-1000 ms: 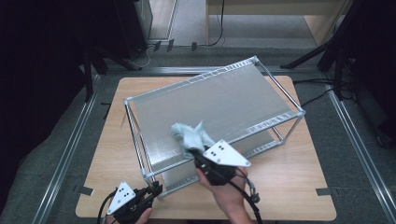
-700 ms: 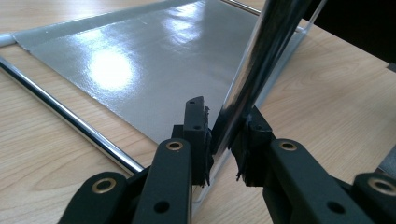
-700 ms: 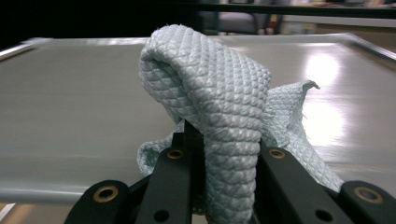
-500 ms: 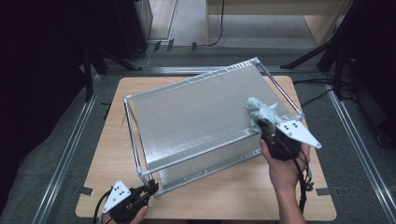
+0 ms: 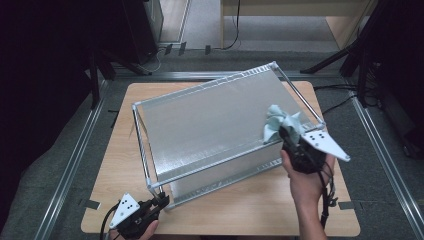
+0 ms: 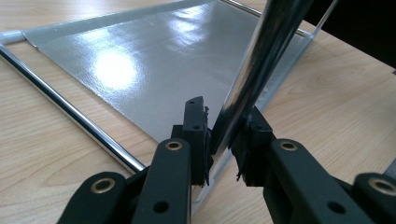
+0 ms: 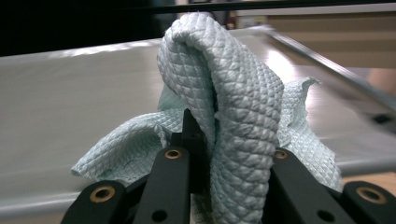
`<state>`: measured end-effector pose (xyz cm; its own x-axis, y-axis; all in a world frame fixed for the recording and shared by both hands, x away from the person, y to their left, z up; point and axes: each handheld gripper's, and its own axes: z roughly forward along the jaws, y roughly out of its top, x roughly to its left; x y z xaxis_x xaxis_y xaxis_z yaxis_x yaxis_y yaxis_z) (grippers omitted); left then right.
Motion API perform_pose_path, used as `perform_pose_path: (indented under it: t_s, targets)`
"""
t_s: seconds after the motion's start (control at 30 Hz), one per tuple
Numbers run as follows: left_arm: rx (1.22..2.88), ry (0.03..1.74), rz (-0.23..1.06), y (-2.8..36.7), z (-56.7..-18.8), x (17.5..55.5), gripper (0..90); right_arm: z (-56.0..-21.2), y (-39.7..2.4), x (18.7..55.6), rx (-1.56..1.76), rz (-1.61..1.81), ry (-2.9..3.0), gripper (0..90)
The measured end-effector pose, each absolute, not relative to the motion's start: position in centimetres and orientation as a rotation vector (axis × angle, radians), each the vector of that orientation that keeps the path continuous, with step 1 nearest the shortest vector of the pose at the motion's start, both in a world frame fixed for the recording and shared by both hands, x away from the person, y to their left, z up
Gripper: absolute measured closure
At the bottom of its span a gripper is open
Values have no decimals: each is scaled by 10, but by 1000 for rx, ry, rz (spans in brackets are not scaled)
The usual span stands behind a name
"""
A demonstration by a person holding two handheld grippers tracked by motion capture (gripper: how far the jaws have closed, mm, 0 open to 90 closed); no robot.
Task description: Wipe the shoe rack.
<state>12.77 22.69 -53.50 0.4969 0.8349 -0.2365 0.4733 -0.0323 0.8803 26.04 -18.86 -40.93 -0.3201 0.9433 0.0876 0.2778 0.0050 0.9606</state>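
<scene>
At the near left corner of the wooden counter, the left tool sits low, its jaws narrowed tight on the chrome corner post of the metal shelf rack. In the left gripper view the post rises at a slant between the two black pads, which press it from both sides (the rack's lower silver sheet gleams just beyond). Across the rack's grey top sheet, at its right edge, lies the pale blue-green cloth, bunched and standing up in folds. The right tool is clamped on that cloth, jaws drawn narrow, the quilted fabric pinched between them and draping over onto the sheet.
</scene>
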Motion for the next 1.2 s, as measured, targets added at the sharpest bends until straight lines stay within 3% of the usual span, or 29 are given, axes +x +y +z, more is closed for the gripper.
perform_pose_path:
  t_s: [0.4,0.77,0.97,1.13,1.2]
  targets:
    - [1682,1105,398,218,-535,127,761,-416,-82,221,1062,1520,1876,790]
    - [1711,1050,367,204,-535,125,763,-416,-11,184,887,1644,2062,790]
    - [1714,1051,372,210,-535,125,764,-415,-17,187,877,1663,2074,790]
    - [1710,1059,372,211,-535,125,764,-412,-44,200,930,1592,2005,791]
    - [1711,1058,375,212,-535,126,764,-411,-75,214,1003,1536,1938,790]
